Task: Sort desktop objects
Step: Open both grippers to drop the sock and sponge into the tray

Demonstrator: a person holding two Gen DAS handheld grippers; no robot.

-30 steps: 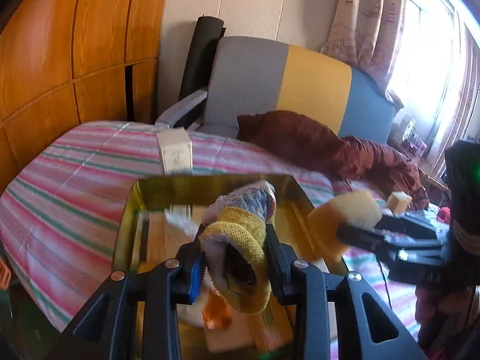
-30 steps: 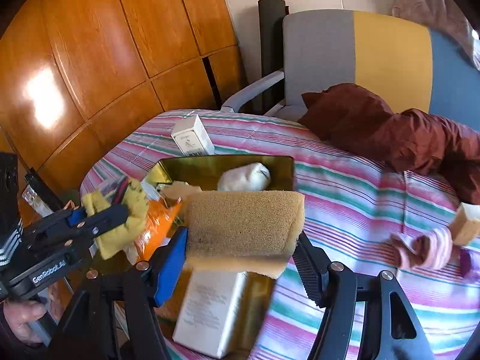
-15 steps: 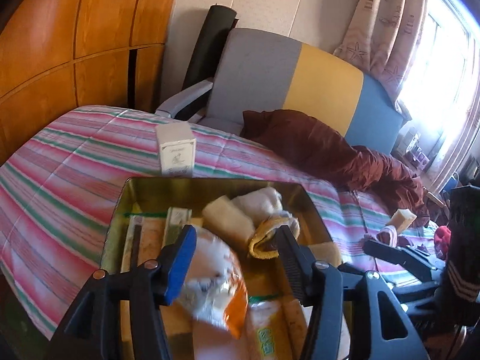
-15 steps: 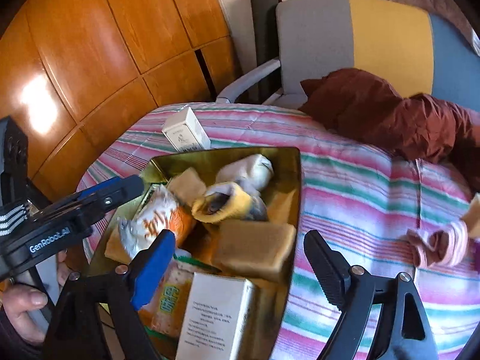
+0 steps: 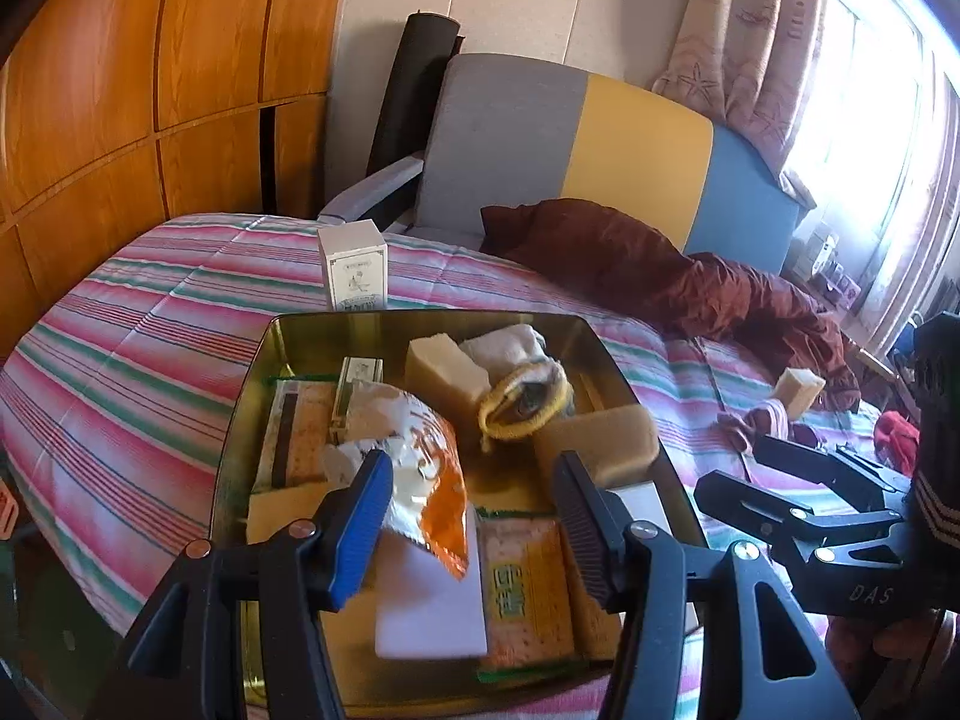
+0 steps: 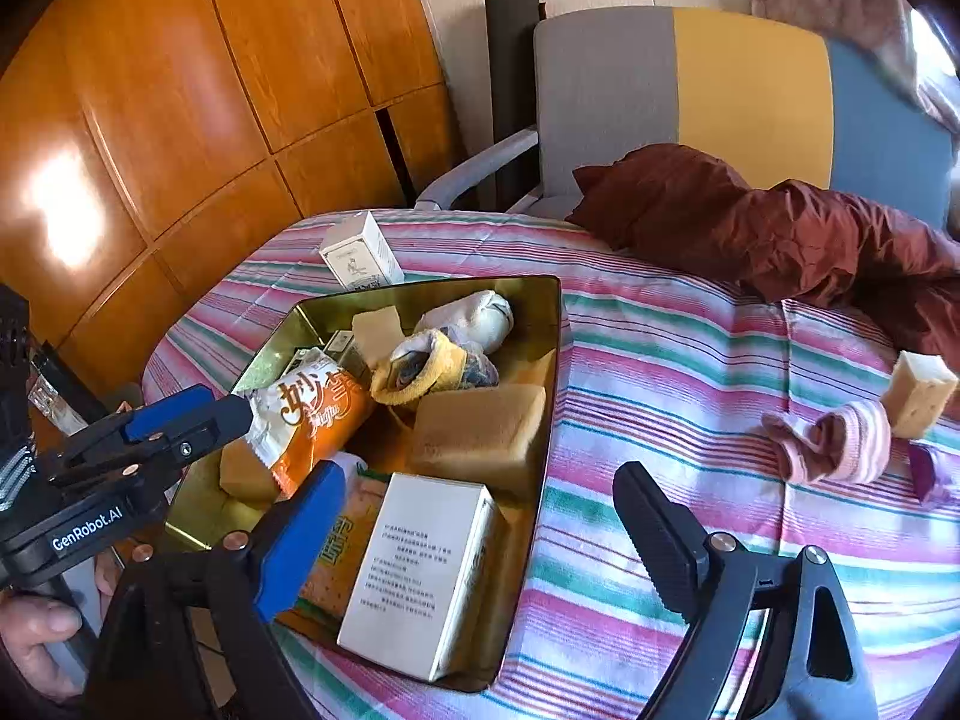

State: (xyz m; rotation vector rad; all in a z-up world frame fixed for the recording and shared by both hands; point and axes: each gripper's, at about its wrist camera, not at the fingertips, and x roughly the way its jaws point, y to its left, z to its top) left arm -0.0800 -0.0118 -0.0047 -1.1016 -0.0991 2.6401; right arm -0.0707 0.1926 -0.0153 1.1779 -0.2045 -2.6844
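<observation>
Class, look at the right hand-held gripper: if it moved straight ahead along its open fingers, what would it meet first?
Probably the striped bedspread just right of the gold tray. The right hand-held gripper is open and empty, its left finger over the tray's white box; depth is uncertain.

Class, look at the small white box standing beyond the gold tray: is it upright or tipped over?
Upright. The white box stands on its end on the striped cover, just past the tray rim, printed face towards the camera.
</observation>
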